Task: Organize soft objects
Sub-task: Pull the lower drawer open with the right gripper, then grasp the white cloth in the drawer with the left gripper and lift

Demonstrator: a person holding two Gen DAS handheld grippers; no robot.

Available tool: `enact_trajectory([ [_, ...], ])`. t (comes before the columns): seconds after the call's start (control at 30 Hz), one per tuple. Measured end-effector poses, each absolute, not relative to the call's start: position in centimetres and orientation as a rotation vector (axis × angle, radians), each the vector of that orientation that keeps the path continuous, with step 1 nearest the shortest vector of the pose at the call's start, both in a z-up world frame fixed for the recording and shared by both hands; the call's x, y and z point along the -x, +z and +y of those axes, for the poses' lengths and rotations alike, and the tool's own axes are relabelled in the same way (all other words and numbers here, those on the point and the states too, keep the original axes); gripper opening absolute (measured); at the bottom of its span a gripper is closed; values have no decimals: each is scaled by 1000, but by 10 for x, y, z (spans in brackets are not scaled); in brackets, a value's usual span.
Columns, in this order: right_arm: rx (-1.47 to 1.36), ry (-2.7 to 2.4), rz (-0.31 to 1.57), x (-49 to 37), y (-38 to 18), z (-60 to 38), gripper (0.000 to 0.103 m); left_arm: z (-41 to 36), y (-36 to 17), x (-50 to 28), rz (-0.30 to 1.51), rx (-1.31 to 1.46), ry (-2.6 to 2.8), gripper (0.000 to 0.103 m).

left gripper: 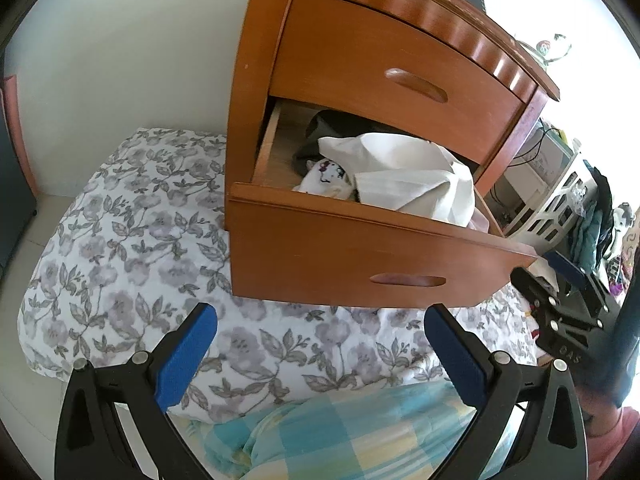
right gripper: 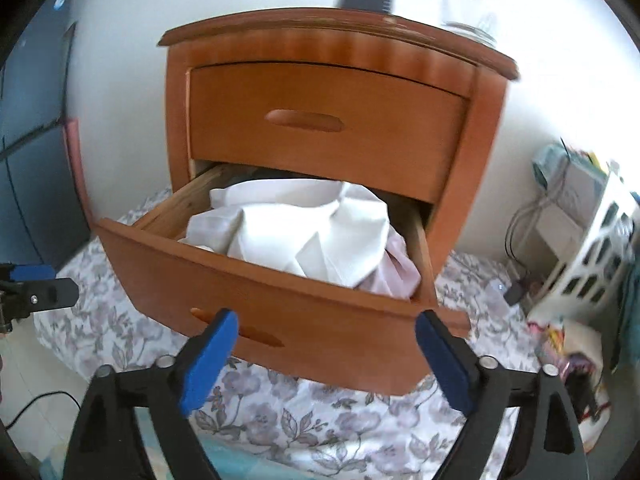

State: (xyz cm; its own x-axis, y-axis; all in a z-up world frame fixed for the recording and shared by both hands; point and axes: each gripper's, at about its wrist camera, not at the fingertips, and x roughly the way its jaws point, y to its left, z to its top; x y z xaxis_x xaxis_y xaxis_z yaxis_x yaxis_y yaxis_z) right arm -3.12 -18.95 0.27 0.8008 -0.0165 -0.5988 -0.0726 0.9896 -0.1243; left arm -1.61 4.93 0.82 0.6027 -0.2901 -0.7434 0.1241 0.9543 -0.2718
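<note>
While we hang over the bed: both tools sit in front of a wooden nightstand [right gripper: 328, 152], and nothing is between either set of fingers.
Left gripper: our left gripper [left gripper: 320, 344] has its blue pads spread wide, empty, with the floral duvet [left gripper: 132, 248] beneath them.
Right gripper: our right gripper [right gripper: 326, 348] is spread wide too, holding nothing, pads just short of the drawer front.
Lower drawer: the lower drawer [right gripper: 280, 304] is pulled out, and its front juts over the duvet.
Soft goods: a crumpled white cloth [right gripper: 304, 228] lies heaped inside that drawer, apart from both tools and spilling toward its right side.
More in there: a small white piece with a cartoon print [left gripper: 328, 178] sits left of the cloth, dark fabric behind, a pinkish fold [right gripper: 394, 270] at the right corner.
Upper drawer: the upper drawer [left gripper: 384, 80] is closed.
Foreground: a blue and yellow checked blanket [left gripper: 340, 428] lies nearest us.
Off right: a white slotted basket [right gripper: 596, 256] stands beside the nightstand.
</note>
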Motion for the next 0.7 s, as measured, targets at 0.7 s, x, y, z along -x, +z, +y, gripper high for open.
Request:
enact_trajectory([
  [0.7,-17,-51,639,42,-26,-238,103,-15,42,-55,891,85,-256,103],
])
